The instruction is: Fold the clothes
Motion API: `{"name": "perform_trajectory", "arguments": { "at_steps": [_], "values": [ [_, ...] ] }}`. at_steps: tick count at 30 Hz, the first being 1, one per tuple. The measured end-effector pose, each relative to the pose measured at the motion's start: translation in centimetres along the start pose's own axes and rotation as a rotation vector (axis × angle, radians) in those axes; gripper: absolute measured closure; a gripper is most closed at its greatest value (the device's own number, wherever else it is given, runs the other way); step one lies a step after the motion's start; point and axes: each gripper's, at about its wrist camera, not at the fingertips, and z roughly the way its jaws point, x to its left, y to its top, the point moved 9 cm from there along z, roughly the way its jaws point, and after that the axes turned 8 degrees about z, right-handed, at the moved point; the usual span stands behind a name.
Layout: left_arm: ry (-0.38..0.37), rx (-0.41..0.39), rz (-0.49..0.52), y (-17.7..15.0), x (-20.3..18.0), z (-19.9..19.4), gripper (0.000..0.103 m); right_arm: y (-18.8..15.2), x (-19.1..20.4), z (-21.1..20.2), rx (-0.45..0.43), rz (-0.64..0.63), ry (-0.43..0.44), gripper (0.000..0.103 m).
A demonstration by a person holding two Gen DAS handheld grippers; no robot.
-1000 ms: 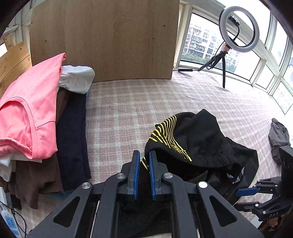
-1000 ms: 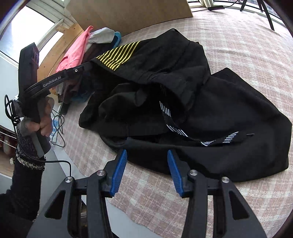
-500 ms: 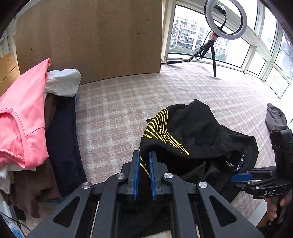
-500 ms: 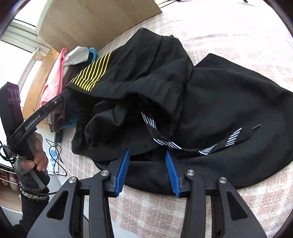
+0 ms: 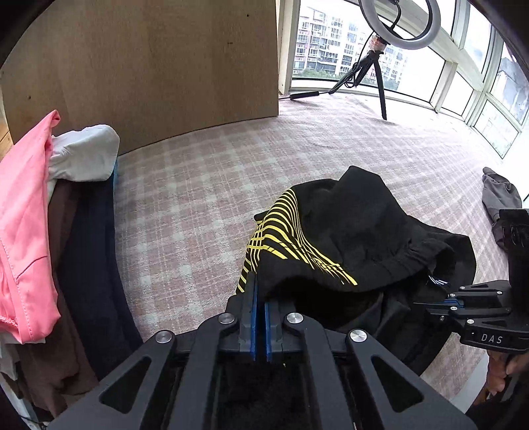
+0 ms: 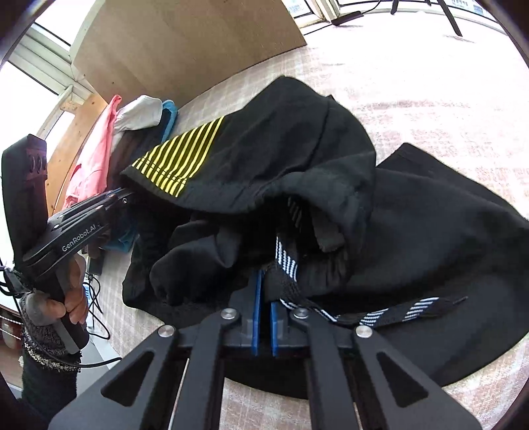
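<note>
Gripping the black garment point(image 6: 413, 211) at two places along its near edge, I have my left hand-held gripper point(image 5: 259, 297) pinched shut on the hem just below the yellow stripes point(image 5: 281, 241), and my right hand-held gripper point(image 6: 263, 291) has just been closing, with its blue pads now squeezed on a fold of black cloth beside the striped drawstring point(image 6: 396, 309). That garment lies crumpled on the plaid-covered surface point(image 5: 198, 198), bunched up in the middle with one flap spread flat toward the right. I take both holds on the same side because, as I judge it, the heap has to be lifted and pulled apart sideways before any fold can be laid; the task looks barely begun. From the right wrist view I can see my left hand point(image 6: 66, 297) wrapped around the handle of its tool, reaching in under the striped part. I cannot tell for sure whether my right pads have caught one layer or several, since the cloth hides the tips. Well apart on the left sits a stack of other clothes point(image 5: 29, 211), pink on top, likely kept aside so the middle stays free for spreading. A ring light point(image 5: 400, 23) stands by the windows at the far end.
</note>
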Motion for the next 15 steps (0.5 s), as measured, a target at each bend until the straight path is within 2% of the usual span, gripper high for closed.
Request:
{"name": "perform_trajectory", "arguments": {
  "at_steps": [4,7,9,11,12,15],
  "values": [
    [-0.003,-0.129,-0.105,2.4,2.5,-5.9,0.101,2.5,1.0,-6.6,-0.098,-0.12,-0.017,0.099],
    [0.013,-0.225,-0.151,3.9,3.9,-11.7,0.101,5.0,1.3,-12.8,-0.188,-0.204,-0.073,0.099],
    [-0.035,-0.264,-0.165,3.7,3.8,-14.5,0.101,6.4,1.8,-16.8,-0.268,-0.275,-0.121,0.099],
    [-0.065,-0.26,-0.158,2.6,2.8,-15.2,0.1,7.4,2.3,-20.2,-0.338,-0.335,-0.158,0.099],
    [-0.056,-0.235,-0.148,1.9,2.1,-14.4,0.1,7.4,2.2,-20.7,-0.341,-0.339,-0.163,0.099],
    [-0.035,-0.118,-0.12,-1.4,-0.1,-10.2,0.1,6.4,0.8,-18.0,-0.25,-0.351,-0.2,0.099]
  ]
}}
